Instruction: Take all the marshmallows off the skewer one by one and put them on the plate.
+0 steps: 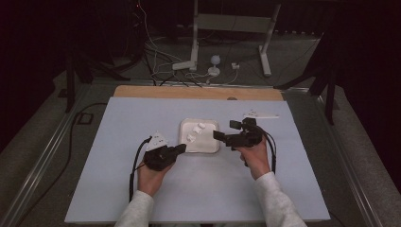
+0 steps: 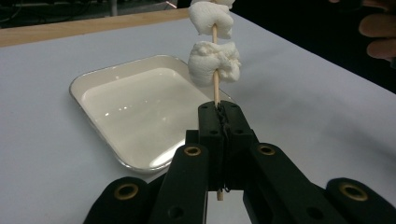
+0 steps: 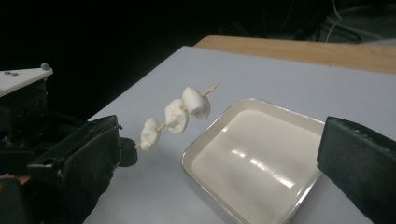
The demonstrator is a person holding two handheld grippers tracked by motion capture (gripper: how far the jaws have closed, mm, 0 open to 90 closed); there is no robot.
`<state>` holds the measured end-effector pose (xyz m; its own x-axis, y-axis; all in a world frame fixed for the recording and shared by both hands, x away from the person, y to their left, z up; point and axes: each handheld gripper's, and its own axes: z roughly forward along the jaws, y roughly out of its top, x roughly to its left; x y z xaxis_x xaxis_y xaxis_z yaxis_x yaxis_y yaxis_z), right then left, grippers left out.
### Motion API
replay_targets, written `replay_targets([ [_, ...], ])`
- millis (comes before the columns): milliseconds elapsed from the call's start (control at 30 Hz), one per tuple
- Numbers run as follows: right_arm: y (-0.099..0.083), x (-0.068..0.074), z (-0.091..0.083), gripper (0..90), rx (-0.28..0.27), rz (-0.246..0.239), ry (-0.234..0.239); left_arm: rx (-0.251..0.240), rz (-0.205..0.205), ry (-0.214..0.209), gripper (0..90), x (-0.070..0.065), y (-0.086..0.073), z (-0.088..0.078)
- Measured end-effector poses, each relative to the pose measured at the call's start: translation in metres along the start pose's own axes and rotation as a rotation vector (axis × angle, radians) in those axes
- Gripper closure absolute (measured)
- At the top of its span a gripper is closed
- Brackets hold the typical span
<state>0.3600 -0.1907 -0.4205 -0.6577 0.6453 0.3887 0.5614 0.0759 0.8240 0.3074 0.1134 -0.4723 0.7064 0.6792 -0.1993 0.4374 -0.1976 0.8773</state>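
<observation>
My left gripper [image 1: 181, 148] [image 2: 219, 112] is shut on the lower end of a thin wooden skewer [image 2: 215, 91]. The stick carries three white marshmallows [image 3: 177, 116] [image 1: 191, 138] and slants up over a white square tray [image 1: 209, 144] [image 2: 135, 109] [image 3: 252, 158], which holds nothing. To the right of the tray my right gripper [image 1: 226, 130] [image 3: 219, 140] points left with its jaws wide open and nothing between them. In the right gripper view the skewer hangs just left of the tray, ahead of the open jaws.
The tray sits mid-table on a pale blue sheet [image 1: 203, 189]. A flat white object [image 1: 260, 114] lies at the back right. A wooden table edge [image 1: 198, 92] runs along the far side, with stand legs and cables [image 1: 213, 66] on the floor beyond.
</observation>
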Motion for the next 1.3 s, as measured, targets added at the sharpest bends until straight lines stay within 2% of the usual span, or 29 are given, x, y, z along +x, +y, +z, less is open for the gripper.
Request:
replay_targets([
  [100, 0.001, 0.0, 0.003, 9.6, 0.018, 0.014, 0.012, -0.01, 0.014, -0.012, 90.0, -0.002, 0.0, 0.0],
  [133, 0.003, 0.001, 0.006, 20.0, 0.027, 0.029, 0.027, -0.012, 0.016, -0.015, 90.0, -0.002, 0.0, 0.001],
  [200, 0.005, 0.001, 0.01, 34.4, 0.044, 0.036, 0.063, -0.018, 0.021, -0.024, 90.0, -0.003, 0.0, 0.001],
  [233, 0.005, 0.001, 0.01, 34.4, 0.044, 0.036, 0.063, -0.017, 0.024, -0.026, 90.0, -0.003, 0.0, 0.001],
  [267, 0.006, 0.002, 0.014, 45.0, 0.053, 0.045, 0.093, -0.017, 0.027, -0.033, 90.0, -0.004, 0.0, 0.002],
  [367, 0.007, 0.001, 0.018, 52.2, 0.053, 0.062, 0.104, -0.019, 0.032, -0.038, 90.0, -0.006, 0.0, 0.003],
  [400, 0.007, 0.001, 0.021, 59.8, 0.053, 0.073, 0.111, -0.021, 0.033, -0.041, 90.0, -0.006, 0.0, 0.003],
  [500, 0.007, -0.001, 0.024, 61.9, 0.055, 0.091, 0.109, -0.024, 0.037, -0.048, 90.0, -0.008, 0.0, 0.003],
  [533, 0.006, -0.002, 0.025, 64.2, 0.05, 0.11, 0.109, -0.026, 0.035, -0.05, 90.0, -0.008, 0.0, 0.003],
  [667, 0.006, -0.004, 0.027, 62.5, 0.046, 0.139, 0.116, -0.035, 0.031, -0.052, 90.0, -0.007, 0.0, 0.003],
  [833, 0.005, -0.003, 0.027, 53.8, 0.041, 0.152, 0.107, -0.045, 0.031, -0.057, 90.0, -0.008, 0.0, 0.002],
  [867, 0.005, -0.003, 0.027, 50.1, 0.03, 0.159, 0.08, -0.046, 0.032, -0.054, 90.0, -0.009, 0.0, 0.002],
  [967, 0.005, -0.003, 0.027, 48.9, 0.031, 0.164, 0.082, -0.052, 0.03, -0.064, 90.0, -0.009, 0.0, 0.002],
  [1033, 0.004, -0.004, 0.03, 50.5, 0.048, 0.18, 0.114, -0.061, 0.026, -0.081, 90.0, -0.009, 0.0, 0.002],
  [1067, 0.004, -0.004, 0.03, 50.5, 0.048, 0.18, 0.114, -0.065, 0.025, -0.083, 90.0, -0.01, 0.001, 0.002],
  [1100, 0.003, -0.005, 0.033, 52.8, 0.054, 0.211, 0.146, -0.068, 0.026, -0.085, 90.0, -0.01, 0.001, 0.002],
  [1133, 0.003, -0.005, 0.033, 52.8, 0.054, 0.211, 0.146, -0.073, 0.027, -0.091, 90.0, -0.009, 0.0, 0.002],
  [1167, 0.003, -0.006, 0.034, 54.9, 0.056, 0.243, 0.184, -0.079, 0.024, -0.094, 90.0, -0.009, 0.0, 0.001],
  [1233, 0.002, -0.006, 0.036, 61.3, 0.06, 0.264, 0.224, -0.088, 0.02, -0.104, 90.0, -0.009, 0.0, 0.001],
  [1300, 0.002, -0.005, 0.036, 64.0, 0.065, 0.277, 0.242, -0.09, 0.024, -0.105, 90.0, -0.009, 0.0, 0.001],
])
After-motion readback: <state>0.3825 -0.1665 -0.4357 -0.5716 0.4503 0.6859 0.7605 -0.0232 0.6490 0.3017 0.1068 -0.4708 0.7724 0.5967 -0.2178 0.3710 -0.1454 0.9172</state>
